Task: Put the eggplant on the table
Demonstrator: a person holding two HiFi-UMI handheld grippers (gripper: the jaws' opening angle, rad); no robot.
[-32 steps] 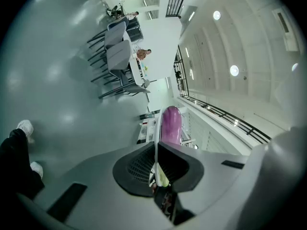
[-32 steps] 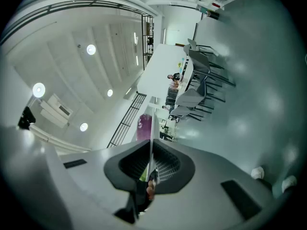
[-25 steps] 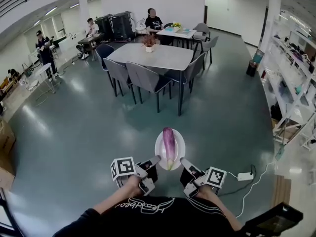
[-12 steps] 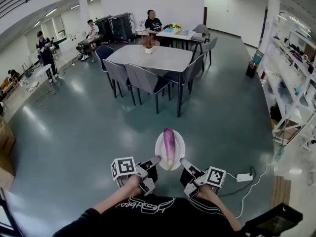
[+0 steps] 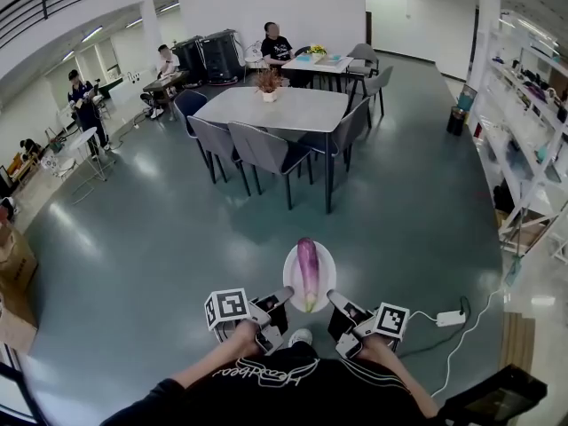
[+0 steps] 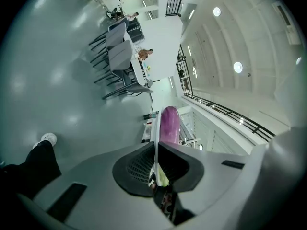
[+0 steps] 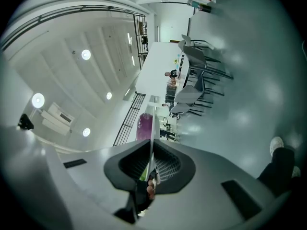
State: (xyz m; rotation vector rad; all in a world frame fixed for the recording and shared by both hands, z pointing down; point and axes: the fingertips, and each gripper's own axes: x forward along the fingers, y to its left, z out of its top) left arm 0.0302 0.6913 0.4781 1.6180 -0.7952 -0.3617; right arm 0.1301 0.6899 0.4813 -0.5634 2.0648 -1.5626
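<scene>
A purple eggplant [image 5: 307,270] lies lengthwise on a small white plate [image 5: 325,263], carried above the floor in front of me. My left gripper [image 5: 282,296] is shut on the plate's near-left rim and my right gripper [image 5: 335,298] on its near-right rim. In the left gripper view the plate [image 6: 156,135] shows edge-on between the jaws of the left gripper [image 6: 157,169], with the eggplant [image 6: 169,123] beyond. The right gripper view shows the same: the plate's edge [image 7: 153,128], the eggplant [image 7: 144,126] and the shut right gripper [image 7: 151,169]. A grey dining table [image 5: 293,109] stands several steps ahead.
Dark chairs [image 5: 262,152] surround the table, and a potted plant [image 5: 269,80] stands on it. Several people sit or stand at the back and left. Shelving [image 5: 532,122] lines the right wall. A power strip [image 5: 450,318] and cable lie on the floor at right, with cardboard boxes [image 5: 13,282] at left.
The view has shifted a little towards the table, and a shoe now shows below the plate. Both grippers keep their hold on the plate with the eggplant.
</scene>
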